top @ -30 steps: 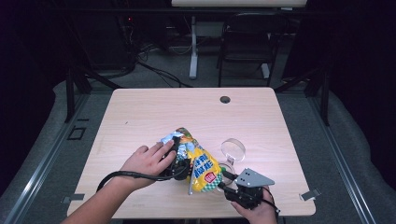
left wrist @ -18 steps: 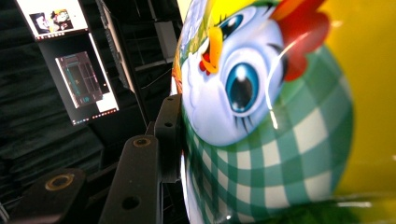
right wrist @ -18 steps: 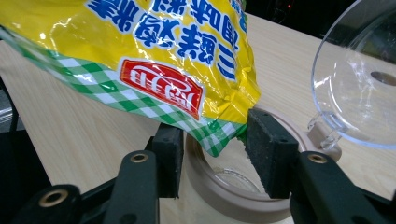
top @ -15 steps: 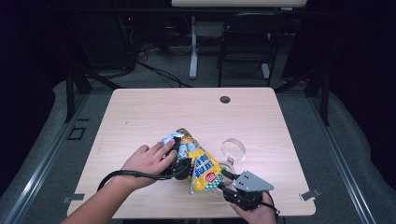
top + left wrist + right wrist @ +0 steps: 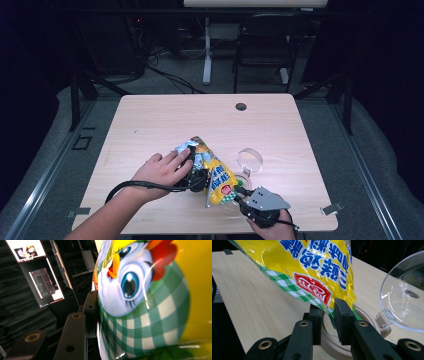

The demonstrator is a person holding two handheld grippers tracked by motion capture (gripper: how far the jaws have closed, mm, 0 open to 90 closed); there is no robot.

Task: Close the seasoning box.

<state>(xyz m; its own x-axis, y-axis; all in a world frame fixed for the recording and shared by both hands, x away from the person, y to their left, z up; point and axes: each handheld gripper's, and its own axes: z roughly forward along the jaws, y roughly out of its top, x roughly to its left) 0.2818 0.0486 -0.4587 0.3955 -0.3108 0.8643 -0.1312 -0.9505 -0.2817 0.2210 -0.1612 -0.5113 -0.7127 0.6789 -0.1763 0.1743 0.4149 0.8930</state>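
A yellow snack bag (image 5: 218,176) with blue lettering and a green check band is held up over the table's near middle. My left gripper (image 5: 198,178), under the person's left hand, is shut on the bag's upper side; one black finger (image 5: 90,312) presses against the cartoon chicken print (image 5: 140,297). My right gripper (image 5: 329,312) is shut on the bag's lower corner (image 5: 325,305), and shows at the near edge (image 5: 240,196). Right under that corner sits a round beige container (image 5: 329,343) with its clear hinged lid (image 5: 404,297) standing open.
The clear lid (image 5: 249,161) stands just right of the bag. A dark round grommet (image 5: 241,106) sits near the far edge of the wooden table (image 5: 150,125). Chairs and desk legs stand beyond the table.
The right hand and its gripper have drifted slightly toward the near edge, still holding the bag. The left hand has barely moved.
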